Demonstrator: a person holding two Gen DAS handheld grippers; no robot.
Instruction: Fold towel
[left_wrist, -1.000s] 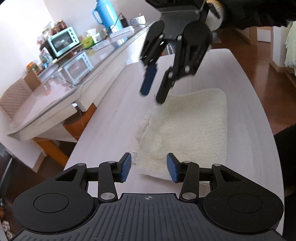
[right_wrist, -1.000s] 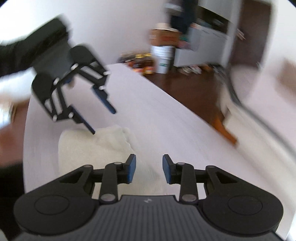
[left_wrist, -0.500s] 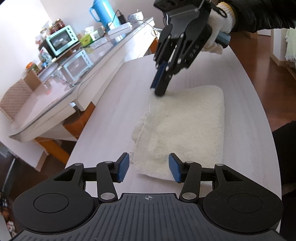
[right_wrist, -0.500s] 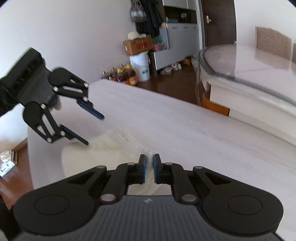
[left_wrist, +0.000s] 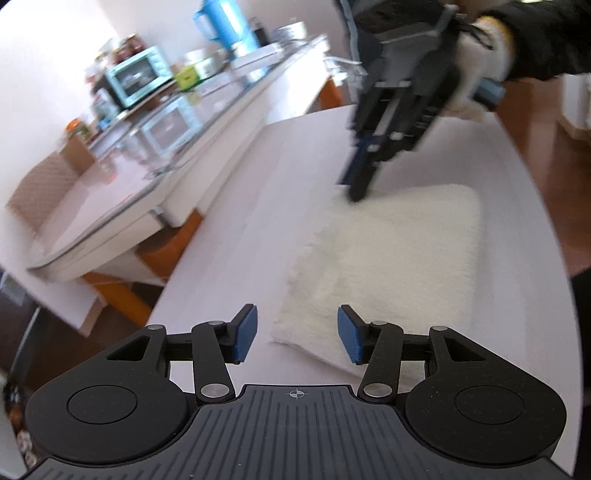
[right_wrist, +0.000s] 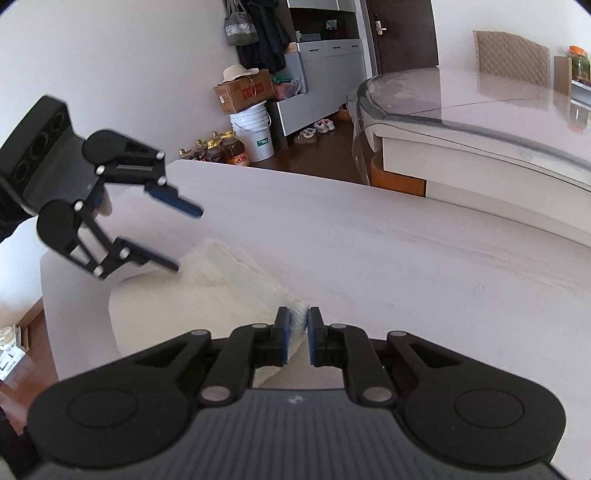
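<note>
A cream towel (left_wrist: 399, 258), folded into a rectangle, lies on the pale wooden table (left_wrist: 258, 221). My left gripper (left_wrist: 295, 334) is open, its blue pads either side of the towel's near corner, just above it. My right gripper (right_wrist: 295, 332) is shut on the towel's far corner (right_wrist: 297, 314); in the left wrist view it (left_wrist: 356, 184) comes down onto that corner, blurred. The towel (right_wrist: 192, 302) also shows in the right wrist view, with the open left gripper (right_wrist: 184, 236) over its other end.
A glass-topped table (left_wrist: 122, 192) stands to the left with toaster ovens (left_wrist: 136, 79) and a blue jug (left_wrist: 225, 22). In the right wrist view the floor beyond holds a white bucket (right_wrist: 255, 136), bottles and a cardboard box (right_wrist: 243, 92).
My right gripper came down on the towel's far corner and closed on it. My left gripper stayed open at the near corner and shifted slightly.
</note>
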